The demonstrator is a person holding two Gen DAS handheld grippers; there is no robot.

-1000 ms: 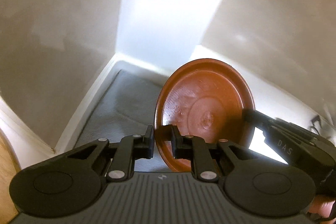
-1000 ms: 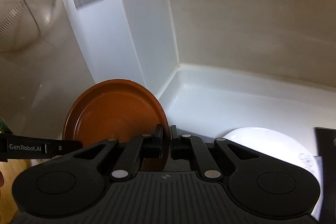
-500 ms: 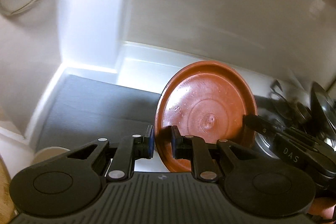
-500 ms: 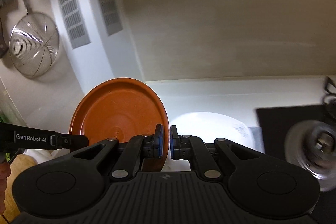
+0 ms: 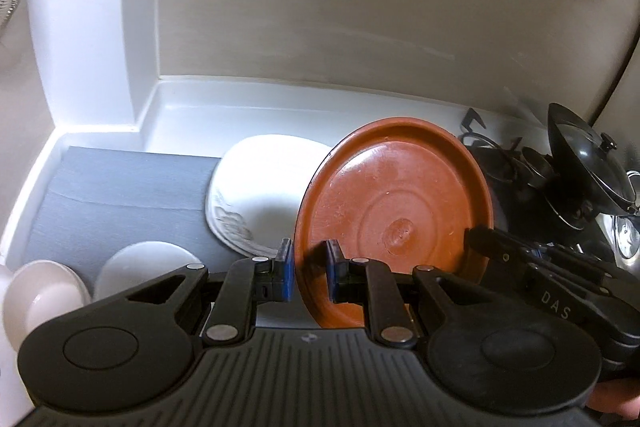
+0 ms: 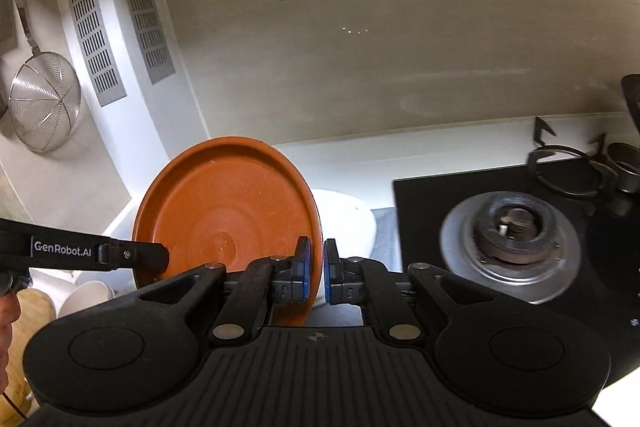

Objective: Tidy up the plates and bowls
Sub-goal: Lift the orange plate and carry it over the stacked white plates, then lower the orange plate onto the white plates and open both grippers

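Beige wall (image 6: 360,47) behind white counter (image 5: 248,115); vent grilles (image 6: 96,27) left; black gas hob (image 6: 500,227) right.

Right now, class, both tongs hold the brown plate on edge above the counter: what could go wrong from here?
1. The brown plate is pinched only at its rim by the left tongs and right tongs, so it may slip.
2. If lowered carelessly, it could strike the white plate right behind it.
3. The stove burner lies close.

The left gripper (image 6: 160,259) arm carries the white marking "GenRobot.AI", and the right gripper (image 5: 476,237) body carries what appears to be "DAS", possibly a fragment of a longer marking.
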